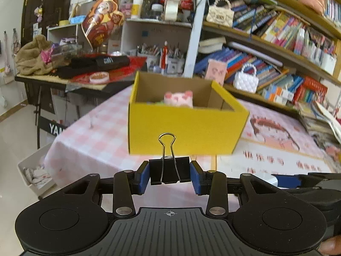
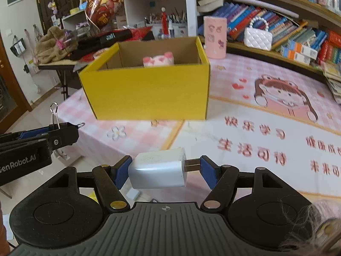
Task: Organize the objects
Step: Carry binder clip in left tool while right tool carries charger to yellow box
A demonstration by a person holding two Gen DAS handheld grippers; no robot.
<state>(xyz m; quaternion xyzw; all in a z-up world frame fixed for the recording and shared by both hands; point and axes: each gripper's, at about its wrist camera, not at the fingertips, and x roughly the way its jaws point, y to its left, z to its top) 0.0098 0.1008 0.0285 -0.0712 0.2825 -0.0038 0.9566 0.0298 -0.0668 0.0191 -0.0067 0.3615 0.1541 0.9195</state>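
Two items are in hand, neither boxed yet. Left gripper (image 1: 169, 173) has its fingers clamped on a black metal binder clip (image 1: 169, 170) with wire handles; right gripper (image 2: 165, 171) has its fingers clamped on a white plastic plug-in charger (image 2: 158, 170), one pad on its prongs. Both hover over the table (image 2: 245, 128) with the pink checked cloth, short of the open yellow cardboard box (image 2: 147, 91). One pink-and-white plush toy (image 2: 158, 60) already sits inside. Box floor is hidden behind the near wall, so other contents are unclear.
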